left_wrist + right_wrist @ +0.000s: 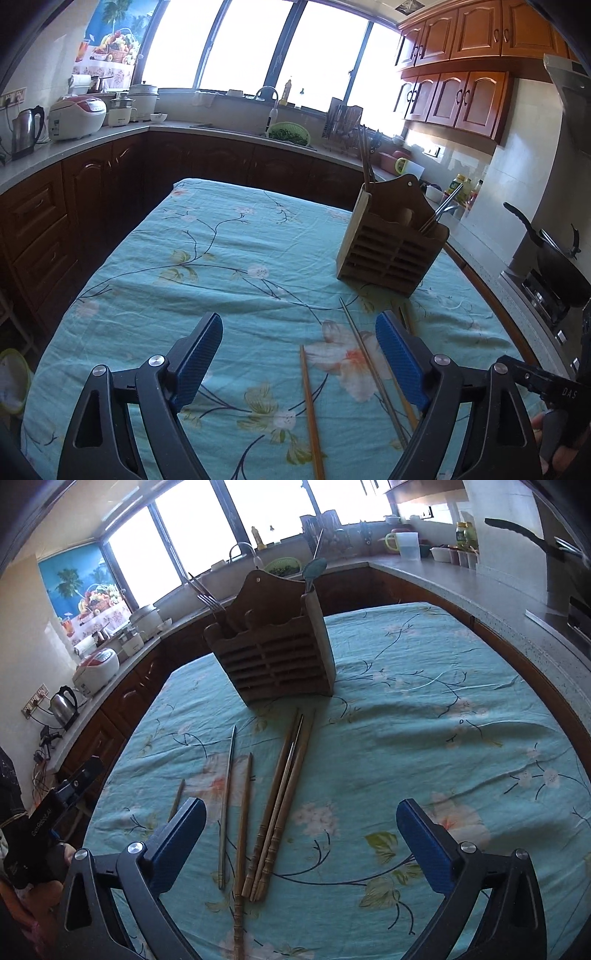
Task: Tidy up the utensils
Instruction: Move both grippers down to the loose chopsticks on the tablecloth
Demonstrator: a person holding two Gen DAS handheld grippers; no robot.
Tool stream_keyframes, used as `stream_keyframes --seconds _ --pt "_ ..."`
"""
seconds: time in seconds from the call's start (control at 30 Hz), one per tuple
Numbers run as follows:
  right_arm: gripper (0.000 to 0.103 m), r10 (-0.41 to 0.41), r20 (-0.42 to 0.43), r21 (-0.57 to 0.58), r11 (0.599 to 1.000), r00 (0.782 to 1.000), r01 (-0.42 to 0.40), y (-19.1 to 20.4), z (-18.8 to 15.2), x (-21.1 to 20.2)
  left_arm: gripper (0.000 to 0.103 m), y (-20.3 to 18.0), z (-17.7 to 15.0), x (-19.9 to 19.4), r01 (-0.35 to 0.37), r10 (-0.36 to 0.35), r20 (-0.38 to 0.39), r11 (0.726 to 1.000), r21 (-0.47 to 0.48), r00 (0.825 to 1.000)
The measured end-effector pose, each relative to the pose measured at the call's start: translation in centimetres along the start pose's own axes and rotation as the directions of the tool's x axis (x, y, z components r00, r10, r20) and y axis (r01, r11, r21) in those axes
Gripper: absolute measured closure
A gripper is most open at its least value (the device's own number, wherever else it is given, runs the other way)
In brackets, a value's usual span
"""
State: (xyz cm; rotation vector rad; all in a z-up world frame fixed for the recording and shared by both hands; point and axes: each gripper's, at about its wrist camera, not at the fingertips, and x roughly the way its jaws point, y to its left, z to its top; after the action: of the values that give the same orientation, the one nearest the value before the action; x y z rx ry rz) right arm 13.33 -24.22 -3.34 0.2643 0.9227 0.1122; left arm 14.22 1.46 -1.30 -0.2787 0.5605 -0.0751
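A slatted wooden utensil holder [273, 661] stands on the floral tablecloth; it also shows in the left wrist view [391, 243]. It holds a fork [207, 594], a spoon [314, 570] and upright chopsticks [364, 155]. Several loose chopsticks lie in front of it: a wooden bundle [282, 801], a single wooden one [243, 819], a metal one [226, 805]. My right gripper [301, 838] is open and empty above the cloth, just right of them. My left gripper [299, 354] is open and empty, with a wooden chopstick [312, 410] and a metal chopstick [364, 354] between its fingers' span.
The table [207, 258] is covered in teal floral cloth. Dark kitchen cabinets and counter surround it, with a kettle [26, 131], rice cooker [75, 116] and sink [266, 127]. A wok [554, 258] sits on the stove at right. The other gripper's handle [55, 805] shows at left.
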Motion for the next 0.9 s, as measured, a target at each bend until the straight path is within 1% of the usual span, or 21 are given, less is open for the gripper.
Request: stream_keyframes --seconds 0.07,0.23,0.27,0.33,0.47,0.6,0.63,0.7,0.73,0.77,0.8,0.83,0.87,0.9 --pt "0.000 0.010 0.031 0.004 1.000 0.999 -0.010 -0.2 -0.5 -0.3 0.018 0.2 -0.4 -0.3 -0.001 0.001 -0.009 1.000 0.007 1.000" --pt "0.000 0.086 0.044 0.022 0.996 0.995 -0.087 -0.6 -1.0 0.0 0.018 0.5 -1.2 -0.2 -0.014 0.015 -0.041 1.000 0.010 0.999" --pt "0.000 0.090 0.041 0.034 0.995 0.995 -0.092 -0.7 -1.0 0.2 0.018 0.5 -1.3 -0.1 -0.013 0.014 -0.048 1.000 0.010 0.999" --pt "0.000 0.071 0.004 0.035 0.997 0.997 -0.071 -0.5 -0.9 0.9 0.018 0.6 -1.4 -0.1 -0.015 0.016 -0.062 1.000 0.013 0.998" --pt "0.000 0.018 0.032 0.010 1.000 0.999 -0.018 0.0 -0.4 1.2 0.018 0.5 -1.0 0.2 -0.022 0.024 -0.079 0.999 0.024 0.997" --pt "0.001 0.003 0.026 0.020 1.000 1.000 -0.004 -0.3 0.4 2.4 0.018 0.3 -0.7 1.2 -0.021 0.025 -0.123 0.999 0.032 0.992" --pt "0.006 0.004 0.027 0.017 1.000 1.000 -0.005 -0.3 0.6 2.8 0.018 0.3 -0.7 1.5 -0.022 0.026 -0.139 0.999 0.035 0.990" --pt "0.021 0.008 0.019 0.012 1.000 1.000 -0.008 -0.3 1.2 3.6 0.019 0.1 -0.6 2.4 -0.027 0.035 -0.178 0.999 0.045 0.983" --pt "0.037 0.016 0.011 0.014 1.000 1.000 -0.016 -0.4 1.4 4.1 0.019 0.1 -0.6 2.8 -0.023 0.032 -0.198 0.999 0.049 0.980" --pt "0.050 0.025 -0.002 0.020 0.999 1.000 -0.025 -0.5 1.7 4.7 0.019 0.0 -0.6 3.2 -0.020 0.031 -0.215 0.998 0.053 0.976" --pt "0.055 0.026 -0.016 0.028 0.999 1.000 -0.026 -0.7 2.0 5.3 0.019 0.0 -0.5 3.6 -0.016 0.029 -0.232 0.998 0.055 0.972" --pt "0.064 0.020 -0.027 0.031 0.999 0.999 -0.019 -0.7 2.2 6.0 0.020 0.0 -0.5 4.1 -0.011 0.025 -0.250 0.998 0.058 0.968" --pt "0.068 0.014 -0.035 0.031 0.999 0.999 -0.012 -0.8 2.5 6.5 0.023 0.0 -0.4 4.5 -0.006 0.021 -0.265 0.998 0.058 0.964" --pt "0.068 0.012 -0.040 0.031 0.999 0.999 -0.010 -0.8 2.9 7.1 0.027 0.0 -0.4 4.8 -0.001 0.016 -0.277 0.999 0.055 0.961"
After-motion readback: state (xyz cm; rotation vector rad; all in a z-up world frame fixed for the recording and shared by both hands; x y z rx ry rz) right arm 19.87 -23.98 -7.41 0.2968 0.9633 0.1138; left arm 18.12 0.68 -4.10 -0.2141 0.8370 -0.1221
